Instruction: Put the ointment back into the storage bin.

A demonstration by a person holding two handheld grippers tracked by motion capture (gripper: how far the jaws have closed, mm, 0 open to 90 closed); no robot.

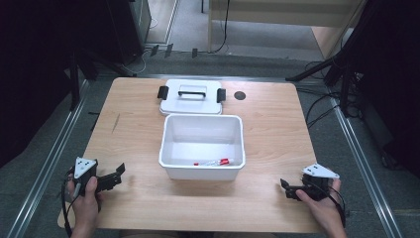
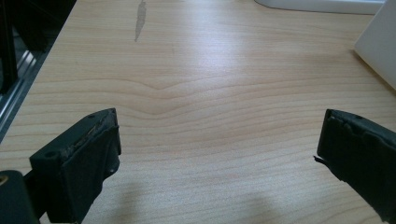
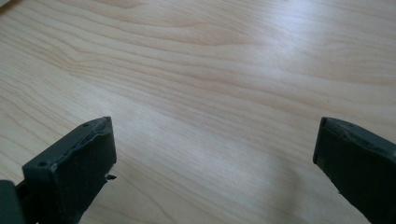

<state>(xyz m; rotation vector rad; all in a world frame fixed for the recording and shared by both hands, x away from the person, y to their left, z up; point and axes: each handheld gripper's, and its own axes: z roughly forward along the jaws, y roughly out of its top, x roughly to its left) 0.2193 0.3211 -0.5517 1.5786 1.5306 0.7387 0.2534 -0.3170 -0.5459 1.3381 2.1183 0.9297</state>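
Note:
A white open bin [image 1: 202, 147] stands in the middle of the wooden table [image 1: 133, 134], with a small red and white item [image 1: 215, 162] lying at its bottom. Its white lid [image 1: 191, 97], with a handle and two black clips, lies flat just behind it. My left gripper [image 1: 118, 174] rests at the table's near left, open, jaws wide apart over bare wood [image 2: 215, 135]; the bin's wall [image 2: 380, 46] shows at the right edge of its view. My right gripper [image 1: 286, 188] sits at the near right, open over bare wood [image 3: 215, 135].
A dark round hole [image 1: 239, 95] marks the table at the back right of the lid. A grey scuff [image 2: 139, 21] marks the wood ahead of the left gripper. Metal rails and cables run along the floor on both sides of the table.

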